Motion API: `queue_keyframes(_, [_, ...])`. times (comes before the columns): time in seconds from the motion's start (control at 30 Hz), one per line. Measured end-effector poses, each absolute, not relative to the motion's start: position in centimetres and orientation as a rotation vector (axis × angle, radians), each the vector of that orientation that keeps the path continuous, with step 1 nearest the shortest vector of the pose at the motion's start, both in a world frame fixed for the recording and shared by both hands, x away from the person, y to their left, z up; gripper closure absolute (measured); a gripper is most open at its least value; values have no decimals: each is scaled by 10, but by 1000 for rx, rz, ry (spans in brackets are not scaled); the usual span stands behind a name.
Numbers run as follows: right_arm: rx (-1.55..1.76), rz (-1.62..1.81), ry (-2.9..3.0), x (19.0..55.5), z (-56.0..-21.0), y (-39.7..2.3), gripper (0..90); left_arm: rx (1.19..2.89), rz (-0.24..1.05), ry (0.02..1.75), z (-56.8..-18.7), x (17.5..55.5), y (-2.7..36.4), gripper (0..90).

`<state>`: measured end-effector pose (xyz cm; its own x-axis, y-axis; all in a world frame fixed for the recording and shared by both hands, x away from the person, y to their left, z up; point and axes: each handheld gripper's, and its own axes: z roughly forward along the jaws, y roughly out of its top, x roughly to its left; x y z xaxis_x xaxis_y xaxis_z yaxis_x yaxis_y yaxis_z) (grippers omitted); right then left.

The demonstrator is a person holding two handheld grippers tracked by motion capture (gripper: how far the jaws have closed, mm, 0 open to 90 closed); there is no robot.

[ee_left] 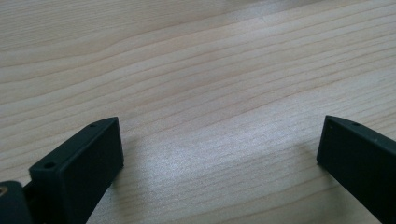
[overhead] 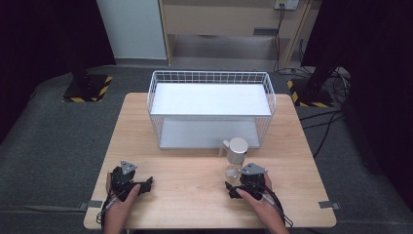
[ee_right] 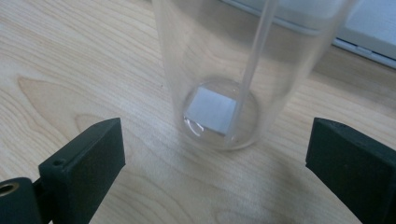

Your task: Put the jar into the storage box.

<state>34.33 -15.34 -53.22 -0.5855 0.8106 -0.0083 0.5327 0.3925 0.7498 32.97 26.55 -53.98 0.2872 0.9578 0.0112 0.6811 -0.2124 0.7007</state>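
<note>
We are seeing no readable writing. A clear plastic bottle with silver cap [overhead: 236,155] is standing just ahead of our right tongs [ee_right: 215,154], jaws spread empty; left tongs [ee_left: 219,149] are likewise gaping over pale grained wood table [ee_left: 196,60].

Clear bottle [overhead: 234,158] w/ silver cap, upright on table [overhead: 195,195], just in front of wire basket [overhead: 210,108].

No readable text, labels, brands or numbers anywhere
</note>
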Motion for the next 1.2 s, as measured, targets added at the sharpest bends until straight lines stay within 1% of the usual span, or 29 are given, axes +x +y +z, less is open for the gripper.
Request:
queue_keyframes(0.8, [1134, 1089, 2217, 356, -522, -142, 122, 1974, 611, 1462, -540, 330, 266, 0])
queue_keyframes(1.07, [1149, 1178, 2137, 358, -517, -141, 202, 1974, 611, 1462, -540, 330, 266, 0])
queue_keyframes(1.2, [1165, 1204, 2110, 360, -518, -142, 262, 1974, 611, 1462, -540, 330, 266, 0])
